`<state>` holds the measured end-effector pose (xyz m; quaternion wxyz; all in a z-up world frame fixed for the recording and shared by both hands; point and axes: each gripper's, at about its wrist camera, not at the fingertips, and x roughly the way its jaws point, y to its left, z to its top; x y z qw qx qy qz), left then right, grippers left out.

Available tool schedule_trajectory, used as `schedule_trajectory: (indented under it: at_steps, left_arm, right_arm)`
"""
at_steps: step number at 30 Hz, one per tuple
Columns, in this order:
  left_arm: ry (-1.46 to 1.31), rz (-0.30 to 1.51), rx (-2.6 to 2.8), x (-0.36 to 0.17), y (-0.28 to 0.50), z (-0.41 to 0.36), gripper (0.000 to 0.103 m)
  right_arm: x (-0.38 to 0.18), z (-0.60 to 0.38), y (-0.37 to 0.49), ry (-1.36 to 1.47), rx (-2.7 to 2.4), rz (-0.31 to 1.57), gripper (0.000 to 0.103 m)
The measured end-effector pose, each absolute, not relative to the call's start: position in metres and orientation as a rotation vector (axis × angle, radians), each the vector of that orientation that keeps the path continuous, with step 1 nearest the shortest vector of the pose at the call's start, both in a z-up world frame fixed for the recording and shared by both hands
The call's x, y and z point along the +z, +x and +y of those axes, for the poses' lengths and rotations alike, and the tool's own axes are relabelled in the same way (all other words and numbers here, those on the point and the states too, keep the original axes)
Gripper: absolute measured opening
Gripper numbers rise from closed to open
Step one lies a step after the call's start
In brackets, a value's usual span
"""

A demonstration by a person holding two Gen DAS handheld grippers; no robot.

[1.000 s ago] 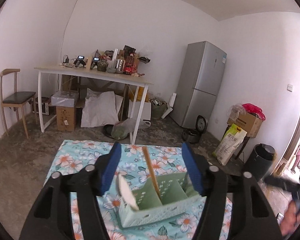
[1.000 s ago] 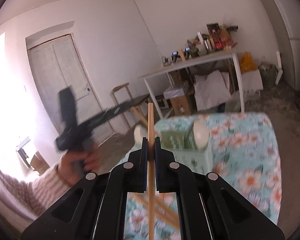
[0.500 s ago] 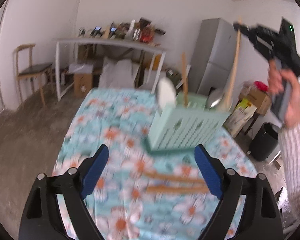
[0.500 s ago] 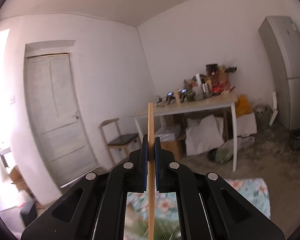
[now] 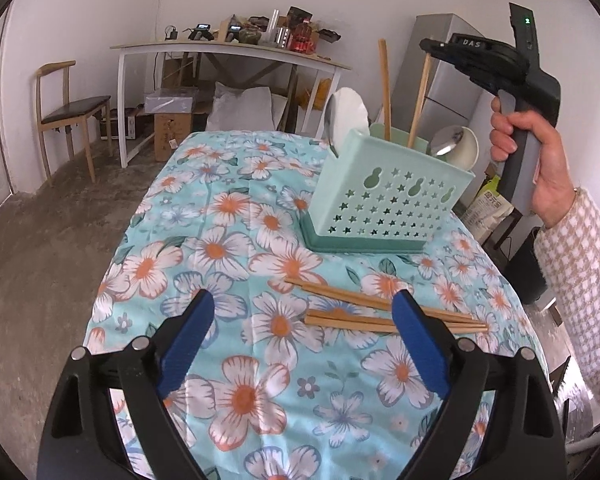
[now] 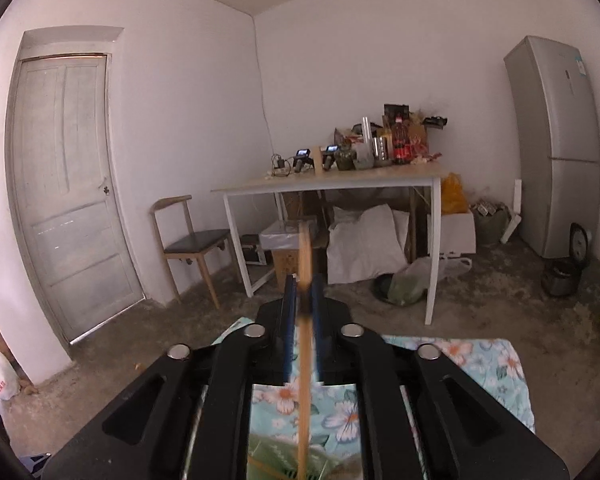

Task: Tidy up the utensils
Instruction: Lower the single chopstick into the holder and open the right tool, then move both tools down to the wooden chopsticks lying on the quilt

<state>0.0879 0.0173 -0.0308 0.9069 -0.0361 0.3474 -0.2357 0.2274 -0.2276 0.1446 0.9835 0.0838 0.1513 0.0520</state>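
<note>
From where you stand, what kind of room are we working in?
Probably a plain room in a home, used partly for storage: a tall silver fridge in the corner, a rice cooker on the bare concrete floor, and a cluttered white-legged table with boxes stacked beneath it.

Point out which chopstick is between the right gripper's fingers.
The blurred upright chopstick between the right gripper's opening fingers, unlike the loose chopsticks lying on the tablecloth.

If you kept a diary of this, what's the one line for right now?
left gripper: open above loose chopsticks | right gripper: opening, chopstick between jaws, over caddy
</note>
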Motion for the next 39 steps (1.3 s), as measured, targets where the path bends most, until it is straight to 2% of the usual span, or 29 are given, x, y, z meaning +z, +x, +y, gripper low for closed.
schedule_trajectory:
  at_steps: [2,6,13,18,22,30,39]
  left_arm:
    - [-0.073,0.716,-0.491,-0.031,0.087,0.018,0.088]
    - [-0.081,0.715,-0.491,-0.03,0.085,0.019,0.088]
    - [-0.089,0.697,-0.486,-0.026,0.08,0.022,0.088]
    - [-0.072,0.685,-0.483,-0.026,0.077,0.025,0.088]
    - [-0.069,0.696,-0.491,-0.029,0.079,0.022,0.088]
    - [-0.141,0.792,-0.556,-0.045,0.093,0.009,0.088]
    - [-0.467,1.034,-0.633,-0.088,0.123,-0.001,0.057]
  right_arm:
    - [0.15,-0.23,0.219,0.174,0.097,0.293,0.036]
    - [0.162,-0.235,0.208,0.192,0.091,0.273,0.046]
    - [0.186,-0.245,0.159,0.223,0.133,0.232,0.049]
    - [0.176,-0.242,0.125,0.2,0.185,0.313,0.05]
    - [0.141,-0.234,0.106,0.224,0.225,0.443,0.05]
    - [0.034,-0.213,0.083,0.341,0.194,0.76,0.05]
    - [-0.015,-0.223,0.072,0.486,0.15,0.904,0.05]
